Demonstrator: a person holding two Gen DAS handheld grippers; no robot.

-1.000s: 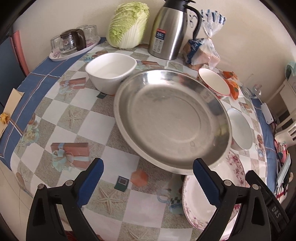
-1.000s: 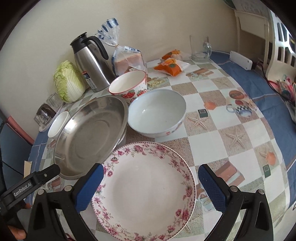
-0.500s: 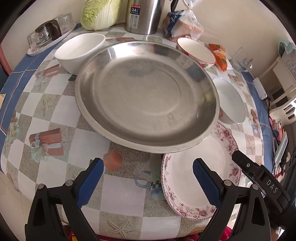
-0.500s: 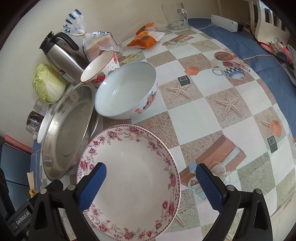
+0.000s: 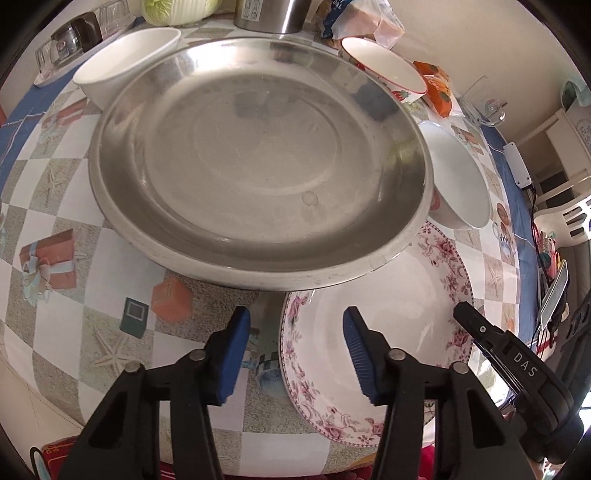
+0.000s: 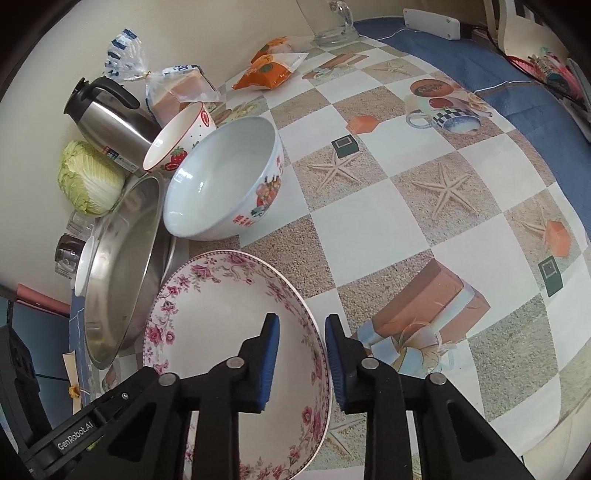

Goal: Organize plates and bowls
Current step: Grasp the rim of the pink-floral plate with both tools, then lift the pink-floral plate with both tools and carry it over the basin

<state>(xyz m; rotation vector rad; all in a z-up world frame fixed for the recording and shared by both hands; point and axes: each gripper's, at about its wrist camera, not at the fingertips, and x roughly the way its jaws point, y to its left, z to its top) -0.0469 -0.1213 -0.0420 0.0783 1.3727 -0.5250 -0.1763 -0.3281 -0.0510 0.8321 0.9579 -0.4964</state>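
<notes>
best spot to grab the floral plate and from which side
Grip the floral plate by its rim on the side away from the steel pan, whose edge overlaps the plate's far-left rim. The right gripper already straddles that free rim, one pad inside, one outside; its jaws have just been closing.

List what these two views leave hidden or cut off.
- Flowered plate: left wrist view, far edge under the steel pan.
- Flask: left wrist view, top cut by the frame.
- Small white bowl: right wrist view, mostly behind the pan.
- Right tool: pad contact with the plate's rim unclear.
</notes>
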